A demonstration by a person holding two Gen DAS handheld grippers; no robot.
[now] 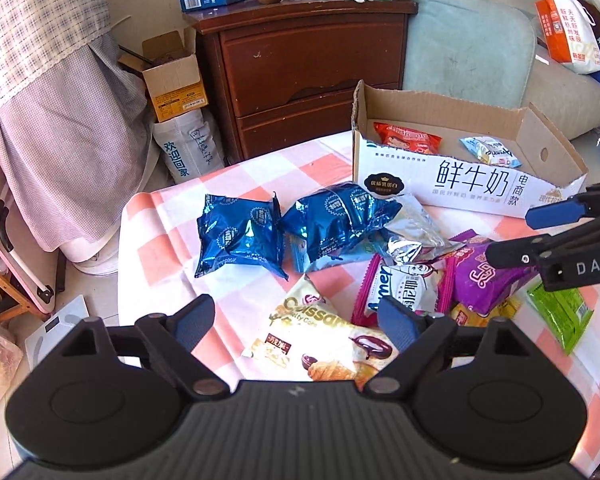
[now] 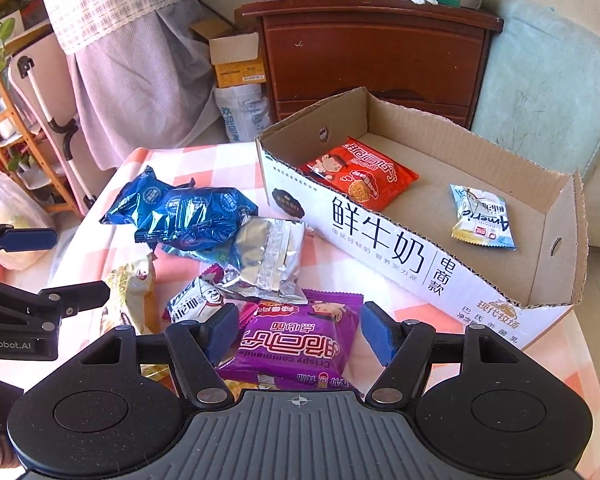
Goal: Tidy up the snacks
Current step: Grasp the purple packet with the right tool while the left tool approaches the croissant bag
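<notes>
A pile of snack packets lies on the pink checked tablecloth (image 1: 168, 216). My left gripper (image 1: 296, 326) is open above a cream croissant packet (image 1: 320, 340). Two blue foil packets (image 1: 240, 236) and a silver foil one (image 2: 268, 260) lie beyond. My right gripper (image 2: 296, 330) is open with its fingers on either side of a purple noodle packet (image 2: 300, 344); I cannot tell if they touch it. The cardboard milk box (image 2: 384, 240) holds a red noodle packet (image 2: 360, 174) and a small pale blue packet (image 2: 484, 216).
A white-and-pink packet (image 1: 404, 288) and a green packet (image 1: 560, 312) lie in the pile. A brown wooden cabinet (image 1: 308, 68) stands behind the table, a pale green sofa (image 2: 548, 92) to its right, cardboard boxes and bags on the floor at left.
</notes>
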